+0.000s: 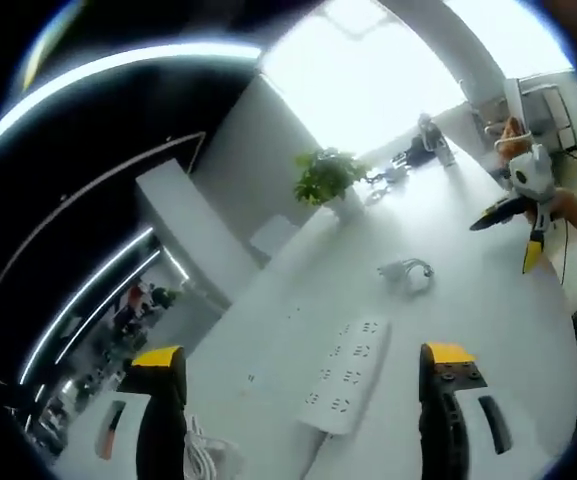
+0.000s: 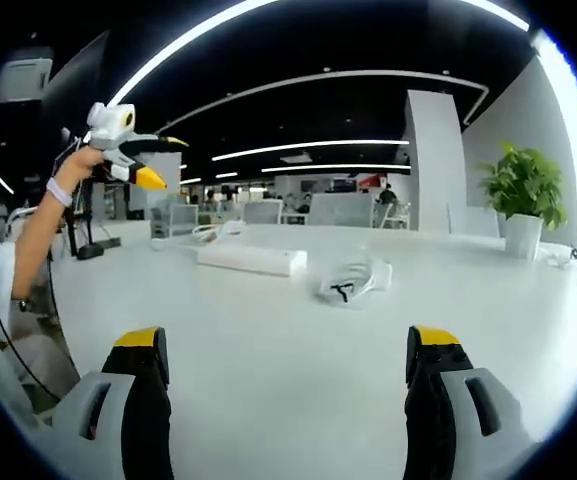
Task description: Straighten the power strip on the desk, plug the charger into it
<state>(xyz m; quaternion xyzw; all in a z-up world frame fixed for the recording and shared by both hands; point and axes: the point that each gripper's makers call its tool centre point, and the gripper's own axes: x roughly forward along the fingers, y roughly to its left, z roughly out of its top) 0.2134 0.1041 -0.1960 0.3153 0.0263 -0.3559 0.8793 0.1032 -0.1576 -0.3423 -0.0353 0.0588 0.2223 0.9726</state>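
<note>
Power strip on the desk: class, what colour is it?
White. The power strip shows best in the left gripper view, lying on the white desk.

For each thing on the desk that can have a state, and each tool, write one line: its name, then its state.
power strip: flat on the desk, nothing plugged in
charger: unplugged, cable coiled, apart from the strip
potted plant: upright
left tool: open, empty
right tool: open, empty

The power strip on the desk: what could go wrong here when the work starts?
1. The power strip lies askew with its cable trailing near the left gripper; pushing one end may only spin it.
2. The charger lies loose with its cord bundled; the cord may snag when lifted.
</note>
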